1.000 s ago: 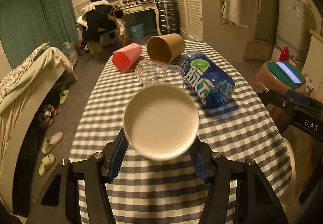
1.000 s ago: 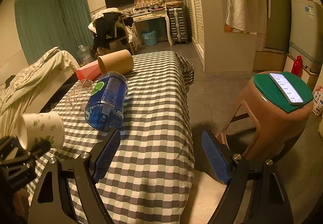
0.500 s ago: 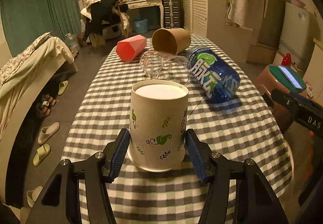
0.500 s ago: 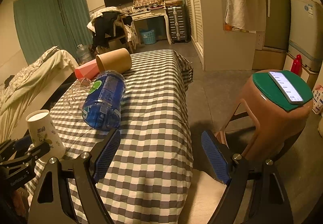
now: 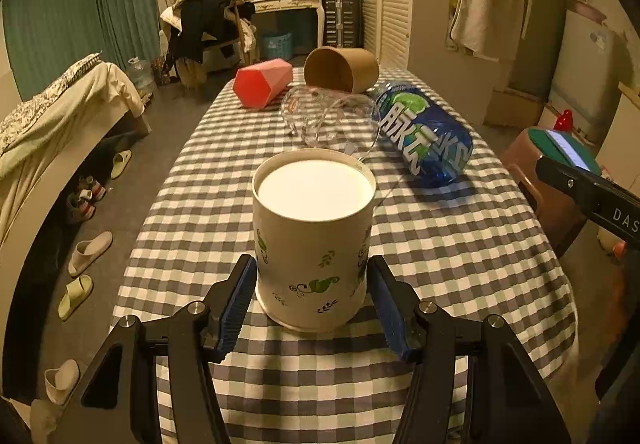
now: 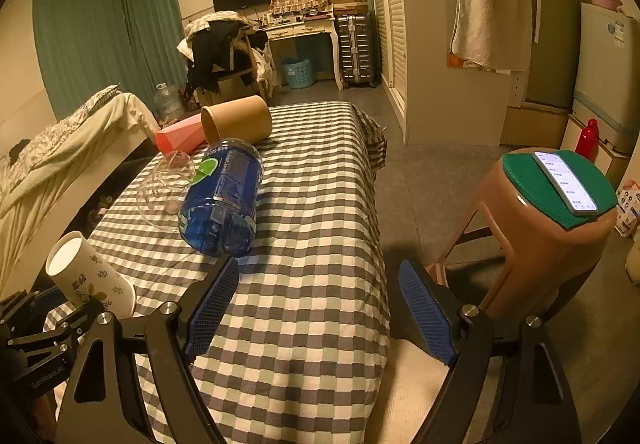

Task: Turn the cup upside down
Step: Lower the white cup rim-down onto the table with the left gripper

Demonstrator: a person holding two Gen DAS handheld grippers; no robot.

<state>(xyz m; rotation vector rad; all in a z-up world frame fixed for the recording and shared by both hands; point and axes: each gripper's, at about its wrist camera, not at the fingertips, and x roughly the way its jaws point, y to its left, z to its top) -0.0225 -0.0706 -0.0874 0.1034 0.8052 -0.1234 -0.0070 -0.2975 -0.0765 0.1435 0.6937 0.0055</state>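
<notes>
1. The cup [image 5: 314,244] stands with its long axis vertical, flat closed base up and wide mouth down on the checked cloth of the counter [image 5: 460,256], at the near end.
2. It is a white paper cup printed with small green leaves and dark curls; the upturned base is plain white inside a thin raised rim (the right wrist view [image 6: 90,276] shows it leaning, which may be only lens distortion).
3. The left claw [image 5: 314,302] has a blue pad on either side of the cup's lower wall; the left pad looks to touch, the right one shows a sliver of gap, so whether it still grips I cannot tell.
4. The right claw [image 6: 320,314] is spread wide with nothing between its pads, over the counter's near right edge.
5. Farther along the counter lie a blue bottle [image 5: 424,133] on its side, a clear glass bowl [image 5: 330,119] just left of it, a brown paper cup [image 5: 340,69] on its side with its mouth facing near, and a pink hexagonal cup [image 5: 262,87] at far left.
6. A brown stool [image 6: 552,228] with a phone [image 6: 566,181] on its green top stands right of the counter.
</notes>
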